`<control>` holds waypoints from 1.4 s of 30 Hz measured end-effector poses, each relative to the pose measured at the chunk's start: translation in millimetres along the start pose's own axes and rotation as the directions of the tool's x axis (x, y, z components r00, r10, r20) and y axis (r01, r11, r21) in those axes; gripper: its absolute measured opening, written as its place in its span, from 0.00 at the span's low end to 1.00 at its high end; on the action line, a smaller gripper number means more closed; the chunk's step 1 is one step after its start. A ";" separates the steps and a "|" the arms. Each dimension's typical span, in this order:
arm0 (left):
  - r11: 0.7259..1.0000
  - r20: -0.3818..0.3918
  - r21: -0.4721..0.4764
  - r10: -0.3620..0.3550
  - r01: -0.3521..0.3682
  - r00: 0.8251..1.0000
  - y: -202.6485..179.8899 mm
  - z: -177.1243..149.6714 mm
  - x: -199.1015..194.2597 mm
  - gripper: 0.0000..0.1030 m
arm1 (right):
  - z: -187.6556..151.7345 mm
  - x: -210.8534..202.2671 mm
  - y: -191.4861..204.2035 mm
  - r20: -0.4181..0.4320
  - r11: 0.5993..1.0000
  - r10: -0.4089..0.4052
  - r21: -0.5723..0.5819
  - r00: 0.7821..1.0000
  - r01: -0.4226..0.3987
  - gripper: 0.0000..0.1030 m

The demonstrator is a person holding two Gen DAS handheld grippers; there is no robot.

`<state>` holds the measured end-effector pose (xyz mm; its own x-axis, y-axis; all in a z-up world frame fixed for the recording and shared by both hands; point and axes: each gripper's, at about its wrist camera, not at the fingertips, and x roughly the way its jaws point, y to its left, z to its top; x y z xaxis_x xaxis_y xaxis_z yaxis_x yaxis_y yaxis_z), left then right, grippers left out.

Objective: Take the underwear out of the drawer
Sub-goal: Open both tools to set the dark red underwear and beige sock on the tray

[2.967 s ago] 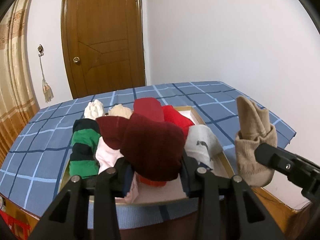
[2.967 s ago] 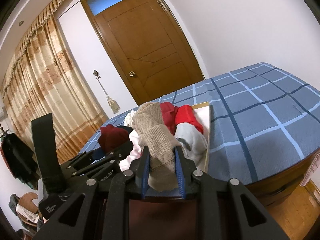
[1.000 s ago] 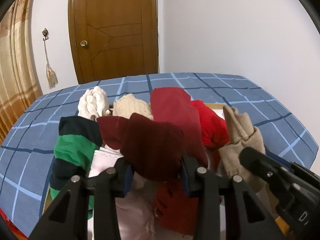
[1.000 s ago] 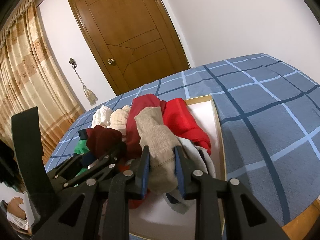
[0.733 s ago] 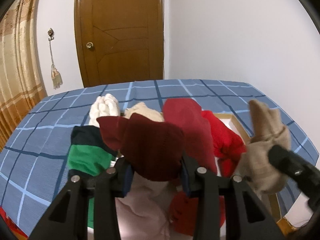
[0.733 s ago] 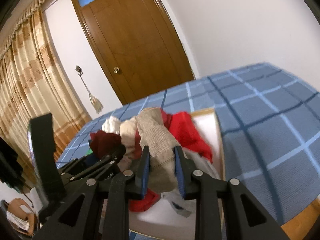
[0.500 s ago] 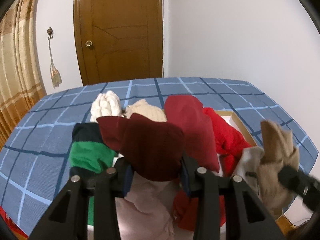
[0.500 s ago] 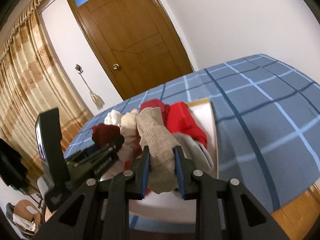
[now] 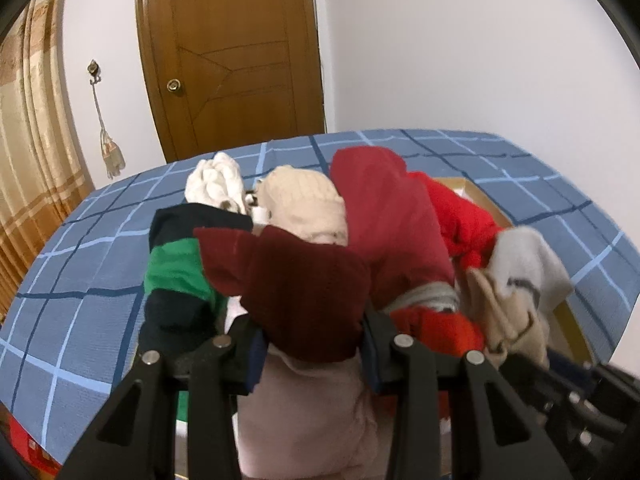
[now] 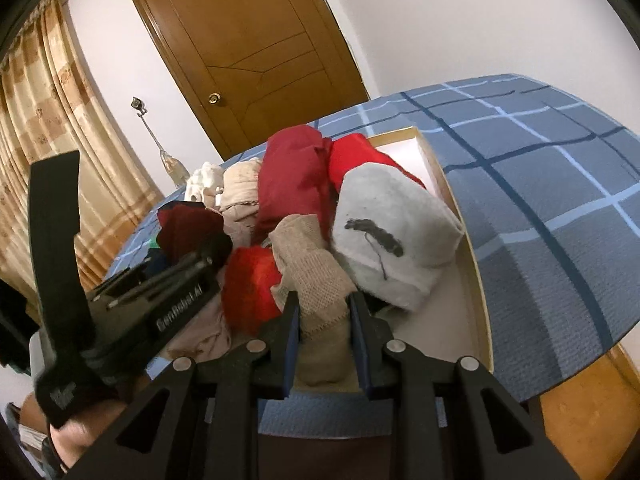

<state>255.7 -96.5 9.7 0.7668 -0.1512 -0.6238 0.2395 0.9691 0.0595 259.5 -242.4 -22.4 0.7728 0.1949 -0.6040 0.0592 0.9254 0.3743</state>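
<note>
A shallow wooden drawer (image 10: 472, 280) with a white bottom lies on a blue checked bed and holds a heap of rolled garments. My left gripper (image 9: 312, 356) is shut on a dark maroon knitted piece (image 9: 296, 284), held just above the heap. My right gripper (image 10: 324, 340) is shut on a beige knitted piece (image 10: 316, 284), low over the drawer's near end; it also shows in the left wrist view (image 9: 508, 312). The left gripper also shows in the right wrist view (image 10: 192, 260), close on the left.
In the drawer lie red pieces (image 9: 388, 216), a grey-white piece (image 10: 392, 240), a cream piece (image 9: 304, 200), a white piece (image 9: 216, 180), a green and navy striped piece (image 9: 176, 264) and a pale pink piece (image 9: 304, 400). A brown door (image 9: 232, 56) and tan curtains (image 10: 44, 128) stand behind the bed.
My right gripper has come back down and in with the beige piece, from out beside the drawer to low over its near end. My left gripper still holds the maroon piece, almost unmoved.
</note>
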 end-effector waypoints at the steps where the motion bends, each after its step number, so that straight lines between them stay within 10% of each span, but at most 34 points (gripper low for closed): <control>1: 1.000 0.001 0.006 0.007 -0.007 1.000 -2.8 -0.9 1.4 0.37 | 1.2 1.6 0.5 0.002 1.000 -0.007 -0.006 1.000 0.007 0.26; 23: 1.000 -0.056 -0.005 0.029 -0.030 0.998 -7.2 3.3 32.2 0.42 | -0.5 7.1 3.3 0.042 0.996 0.032 -0.091 0.999 -0.028 0.28; 34: 0.995 -0.035 -0.011 0.098 -0.098 0.995 3.5 6.5 13.3 0.90 | 6.6 -4.9 0.7 0.056 0.994 0.087 -0.072 0.995 -0.083 0.52; 42: 0.997 -0.018 -0.005 0.071 -0.071 0.997 5.8 2.8 3.7 0.95 | 24.1 -16.4 0.3 0.128 0.992 0.106 -0.074 0.986 -0.097 0.52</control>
<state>261.6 -91.9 9.9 0.7708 -0.0782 -0.6323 0.1812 0.9784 0.0999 262.0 -253.2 4.5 0.8490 0.2490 -0.4660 -0.0634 0.9236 0.3781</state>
